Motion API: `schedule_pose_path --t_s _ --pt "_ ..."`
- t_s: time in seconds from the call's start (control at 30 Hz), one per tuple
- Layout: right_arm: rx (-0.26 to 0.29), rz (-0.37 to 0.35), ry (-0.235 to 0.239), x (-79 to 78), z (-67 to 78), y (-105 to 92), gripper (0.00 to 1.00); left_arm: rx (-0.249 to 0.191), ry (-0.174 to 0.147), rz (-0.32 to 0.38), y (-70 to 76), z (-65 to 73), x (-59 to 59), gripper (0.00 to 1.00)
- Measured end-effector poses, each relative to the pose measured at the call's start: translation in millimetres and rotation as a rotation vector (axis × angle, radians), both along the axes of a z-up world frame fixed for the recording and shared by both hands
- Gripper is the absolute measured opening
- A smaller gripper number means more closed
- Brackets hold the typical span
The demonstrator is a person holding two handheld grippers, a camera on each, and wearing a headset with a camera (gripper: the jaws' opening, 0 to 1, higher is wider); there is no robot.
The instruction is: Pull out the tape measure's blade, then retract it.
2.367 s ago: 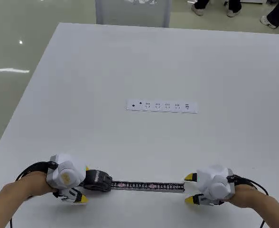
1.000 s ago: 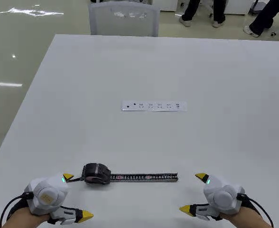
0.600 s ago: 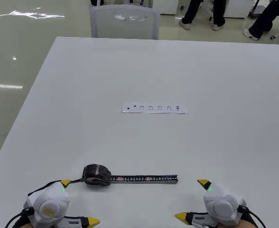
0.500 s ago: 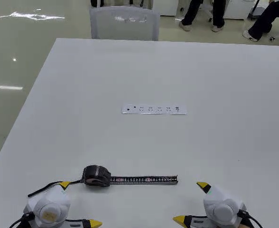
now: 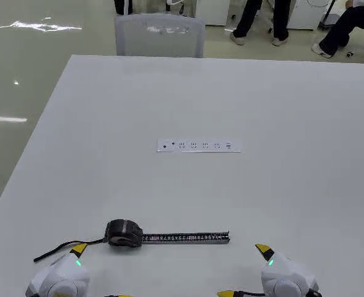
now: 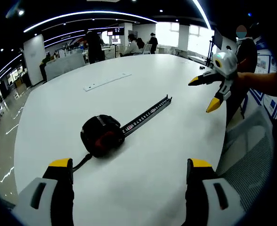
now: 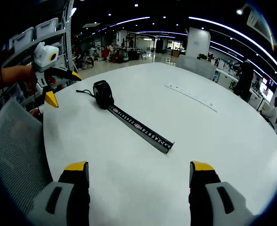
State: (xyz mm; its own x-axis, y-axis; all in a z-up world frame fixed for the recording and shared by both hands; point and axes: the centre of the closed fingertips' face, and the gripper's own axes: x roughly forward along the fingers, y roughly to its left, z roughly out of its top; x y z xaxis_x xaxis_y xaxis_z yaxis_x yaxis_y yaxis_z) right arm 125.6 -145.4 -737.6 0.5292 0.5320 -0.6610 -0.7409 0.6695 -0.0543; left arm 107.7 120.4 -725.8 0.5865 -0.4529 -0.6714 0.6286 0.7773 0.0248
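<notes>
A white table (image 5: 281, 99) bears a tape measure (image 5: 124, 233) and power strip (image 5: 198, 146); grey chair (image 5: 159, 36) beyond.

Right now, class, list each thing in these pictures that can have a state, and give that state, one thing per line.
Tape measure case: resting on the table, not gripped.
Blade: pulled out, flat on the table.
Left tongs: open, empty.
Right tongs: open, empty.
Socket strip: nothing plugged in.
Chair: unoccupied.
</notes>
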Motion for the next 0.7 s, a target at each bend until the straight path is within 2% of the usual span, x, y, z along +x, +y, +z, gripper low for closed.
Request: schedule_pose_path --t_s 0.33,0.7 --pt "0.039 -0.041 0.006 -7.3 3.6 11.1 0.9 -0.013 -0.008 0.034 -2.8 7.6 0.1 0.99" --pt "0.071 -0.072 -0.001 -12.3 11.7 19.4 0.9 -0.032 -0.006 0.104 -0.3 5.5 -5.3 0.98"
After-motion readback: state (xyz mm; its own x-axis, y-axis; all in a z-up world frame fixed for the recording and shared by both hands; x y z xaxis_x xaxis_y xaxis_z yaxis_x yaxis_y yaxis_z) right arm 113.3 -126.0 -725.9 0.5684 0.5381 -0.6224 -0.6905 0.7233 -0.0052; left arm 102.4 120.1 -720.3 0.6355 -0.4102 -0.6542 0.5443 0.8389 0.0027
